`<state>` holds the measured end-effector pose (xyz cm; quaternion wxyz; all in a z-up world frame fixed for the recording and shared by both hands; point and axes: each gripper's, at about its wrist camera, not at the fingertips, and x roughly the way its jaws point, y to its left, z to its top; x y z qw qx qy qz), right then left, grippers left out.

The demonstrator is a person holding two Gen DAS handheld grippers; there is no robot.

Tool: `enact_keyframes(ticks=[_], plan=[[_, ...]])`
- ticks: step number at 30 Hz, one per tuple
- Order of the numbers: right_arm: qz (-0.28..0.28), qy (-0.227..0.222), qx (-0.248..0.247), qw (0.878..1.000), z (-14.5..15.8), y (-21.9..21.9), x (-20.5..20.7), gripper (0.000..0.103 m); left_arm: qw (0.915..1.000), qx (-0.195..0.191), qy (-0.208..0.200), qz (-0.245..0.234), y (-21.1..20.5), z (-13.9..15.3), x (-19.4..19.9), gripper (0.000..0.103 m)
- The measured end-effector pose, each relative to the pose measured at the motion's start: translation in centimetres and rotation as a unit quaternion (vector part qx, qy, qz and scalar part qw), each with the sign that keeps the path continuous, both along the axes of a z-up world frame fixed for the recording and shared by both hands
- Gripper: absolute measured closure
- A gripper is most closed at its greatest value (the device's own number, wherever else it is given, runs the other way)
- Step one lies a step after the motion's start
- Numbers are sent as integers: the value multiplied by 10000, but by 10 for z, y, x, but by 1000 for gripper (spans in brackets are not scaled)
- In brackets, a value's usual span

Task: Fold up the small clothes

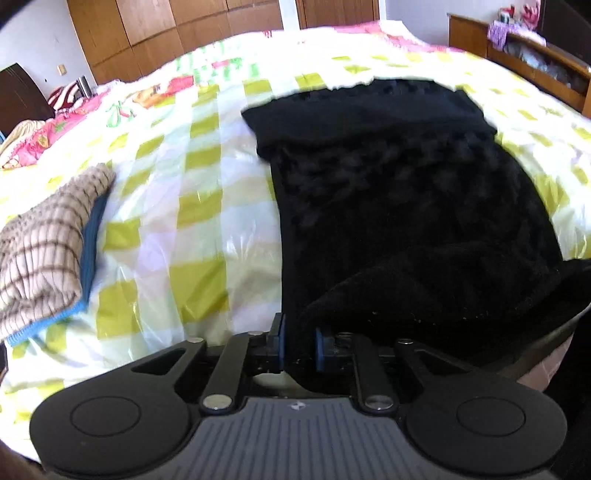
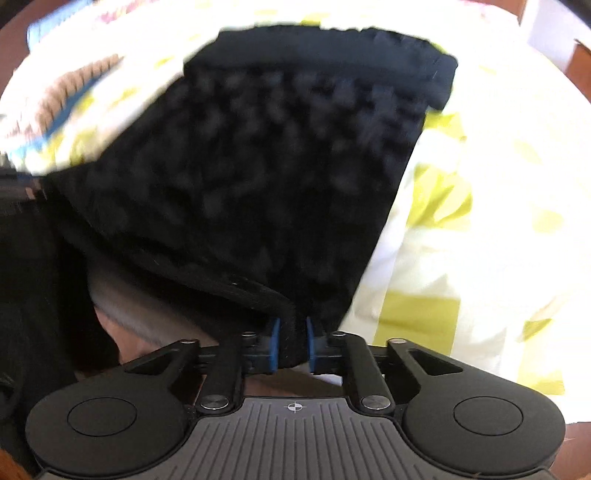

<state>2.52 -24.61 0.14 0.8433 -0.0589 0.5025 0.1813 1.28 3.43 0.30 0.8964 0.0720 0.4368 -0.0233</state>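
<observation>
A black fleecy garment (image 1: 406, 177) lies on the bed with its far end flat and its near end lifted. My left gripper (image 1: 300, 345) is shut on the garment's near left edge, cloth pinched between the blue pads. In the right wrist view the same black garment (image 2: 280, 166) stretches away from me, blurred. My right gripper (image 2: 292, 345) is shut on its near right edge, a fold of cloth between the blue pads.
The bed cover (image 1: 192, 229) is a shiny white and yellow-green check. A folded brown striped cloth with a blue edge (image 1: 48, 243) lies at the left, also seen blurred in the right wrist view (image 2: 74, 88). Wooden wardrobes (image 1: 155, 33) and a headboard shelf (image 1: 535, 62) stand behind.
</observation>
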Motion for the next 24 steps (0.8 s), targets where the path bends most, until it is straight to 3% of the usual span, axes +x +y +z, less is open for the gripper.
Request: enact_keyframes(ticks=[6, 8, 12, 13, 14, 16, 17, 20, 24], plan=[[-418, -900, 666, 9928, 68, -21, 34, 94, 9987, -332, -388, 51, 11, 46, 57, 73], [-602, -1169, 800, 9881, 87, -30, 62, 101, 9977, -455, -502, 79, 18, 58, 94, 73], [-908, -1570, 772, 9804, 105, -39, 128, 101, 9965, -563, -608, 69, 23, 63, 162, 73], [-971, -1547, 807, 9799, 103, -43, 141, 100, 9960, -661, -603, 21, 26, 60, 170, 72], [-852, -1403, 874, 9826, 98, -47, 149, 90, 9954, -781, -554, -73, 29, 54, 175, 72], [-488, -1071, 1013, 9879, 83, -50, 148, 89, 9942, -1018, -307, -174, 37, 37, 181, 67], [-305, -879, 1112, 9894, 71, -51, 144, 81, 9933, -1137, -147, -146, 42, 28, 183, 59], [-134, -430, 1292, 9906, 33, -57, 124, 53, 9863, -1649, 102, 9, 55, 13, 182, 57], [-303, -47, 1743, 9842, 0, -54, 122, 50, 9787, -2052, 55, -17, 71, 28, 181, 52]])
